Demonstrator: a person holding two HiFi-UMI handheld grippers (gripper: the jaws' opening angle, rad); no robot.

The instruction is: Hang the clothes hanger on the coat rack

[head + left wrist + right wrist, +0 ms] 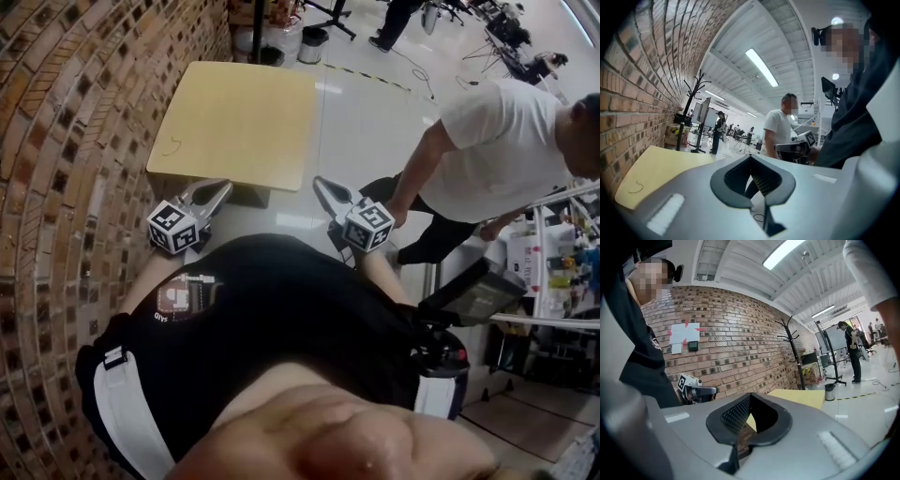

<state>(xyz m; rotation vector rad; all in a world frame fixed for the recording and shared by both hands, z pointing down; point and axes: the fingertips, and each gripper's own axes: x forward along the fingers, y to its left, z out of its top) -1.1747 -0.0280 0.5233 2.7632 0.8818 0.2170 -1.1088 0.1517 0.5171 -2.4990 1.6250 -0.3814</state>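
No clothes hanger shows in any view. The black coat rack stands by the brick wall past the yellow table; the right gripper view also has the coat rack in the distance. My left gripper and right gripper are held side by side in front of my chest, pointing level toward the table. Both have their jaws shut with nothing between them. In the left gripper view the left gripper is empty; the right gripper in its own view is the same.
A brick wall runs along the left. A person in a white T-shirt bends over at the right, next to a metal railing and shelves. A small dark squiggle lies on the table. More people and stands are far off.
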